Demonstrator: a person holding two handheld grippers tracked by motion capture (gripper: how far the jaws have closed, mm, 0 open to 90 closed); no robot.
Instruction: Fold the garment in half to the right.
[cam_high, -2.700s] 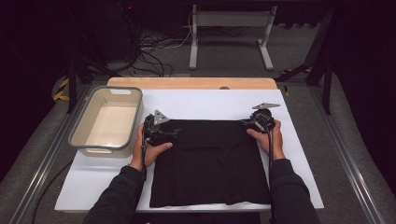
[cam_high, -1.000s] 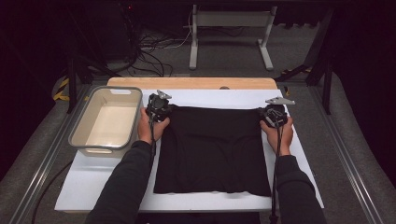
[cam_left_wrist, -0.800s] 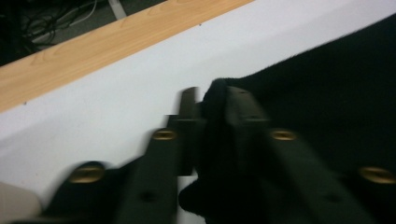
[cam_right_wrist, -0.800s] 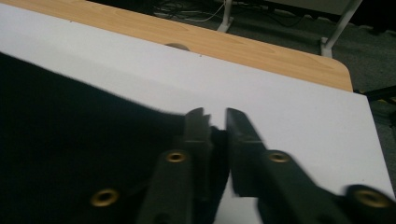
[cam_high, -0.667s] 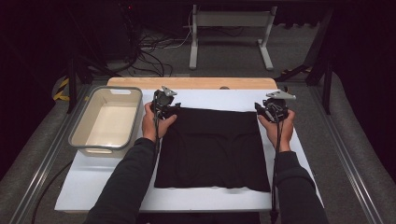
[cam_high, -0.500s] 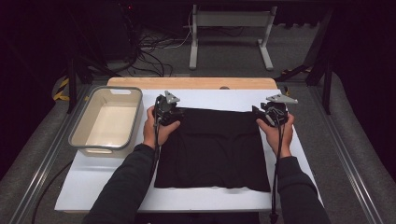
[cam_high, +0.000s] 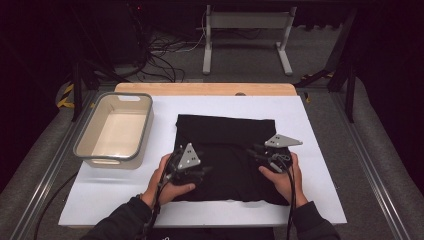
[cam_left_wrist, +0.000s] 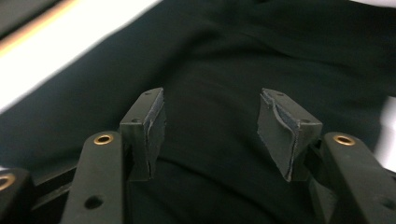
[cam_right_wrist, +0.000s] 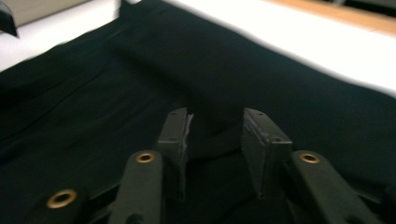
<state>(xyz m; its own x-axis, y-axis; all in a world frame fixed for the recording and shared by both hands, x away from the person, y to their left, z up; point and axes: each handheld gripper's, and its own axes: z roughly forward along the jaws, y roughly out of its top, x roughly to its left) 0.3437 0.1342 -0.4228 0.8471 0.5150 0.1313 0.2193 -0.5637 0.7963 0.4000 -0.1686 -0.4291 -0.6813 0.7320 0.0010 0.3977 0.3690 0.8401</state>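
— Judging progress, how far is the folding?
— The black cloth (cam_high: 227, 157) lies spread flat mid-table; no fold shows yet, so all folding remains, I'd say.
— And the claws?
— Left gripper (cam_left_wrist: 210, 133) and right gripper (cam_right_wrist: 215, 140) both stand apart, empty, over the cloth's near half, cloth stretching toward twelve o'clock. The tub (cam_high: 82, 147) sits at nine.

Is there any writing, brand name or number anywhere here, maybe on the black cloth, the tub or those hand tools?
None can be read: the black cloth, the tub, the white table cover and both grippers, left and right, bear no legible words, numbers or signs.
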